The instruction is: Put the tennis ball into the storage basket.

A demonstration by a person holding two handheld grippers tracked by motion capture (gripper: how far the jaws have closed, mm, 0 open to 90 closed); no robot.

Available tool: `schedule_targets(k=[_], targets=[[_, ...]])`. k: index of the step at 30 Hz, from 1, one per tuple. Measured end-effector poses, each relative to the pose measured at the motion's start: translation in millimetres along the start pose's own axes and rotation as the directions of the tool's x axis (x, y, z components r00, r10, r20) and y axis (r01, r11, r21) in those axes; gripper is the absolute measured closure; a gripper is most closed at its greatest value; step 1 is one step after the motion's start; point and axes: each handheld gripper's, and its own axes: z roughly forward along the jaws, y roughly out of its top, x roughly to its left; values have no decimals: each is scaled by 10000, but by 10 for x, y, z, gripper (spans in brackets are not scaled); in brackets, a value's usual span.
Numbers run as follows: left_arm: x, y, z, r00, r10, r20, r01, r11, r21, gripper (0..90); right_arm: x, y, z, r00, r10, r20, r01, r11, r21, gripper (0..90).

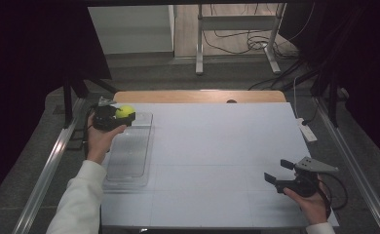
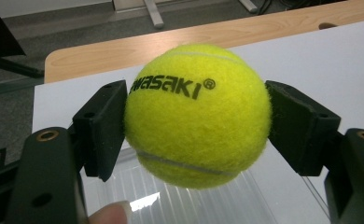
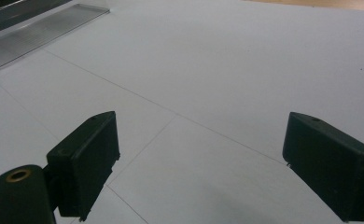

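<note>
A yellow tennis ball [image 2: 198, 114] with black lettering sits clamped between the two black jaws of my left gripper [image 2: 196, 126]. In the high view the ball [image 1: 124, 111] and the left gripper [image 1: 126, 116] hang over the far end of a clear ribbed plastic tray [image 1: 129, 156] at the table's left. My right gripper [image 1: 278, 171] rests low near the table's front right, its jaws wide apart with nothing between them. The right gripper view has those jaws [image 3: 199, 163] spread over bare white table.
The white table top [image 1: 217, 146] spreads between the two hands, with a wooden strip [image 1: 198, 96] along its far edge. A white power strip [image 1: 306, 129] lies off the right edge. Metal rails run along both sides. The tray's corner [image 3: 40, 30] lies far left.
</note>
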Motion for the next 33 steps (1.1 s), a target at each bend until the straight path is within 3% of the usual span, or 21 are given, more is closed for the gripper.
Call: schedule_targets(k=[33], targets=[[95,-52,184,9990,-134,-429,168,9967,796,260,-5,-6,7,10000,-15,9,15,10000,35,111]])
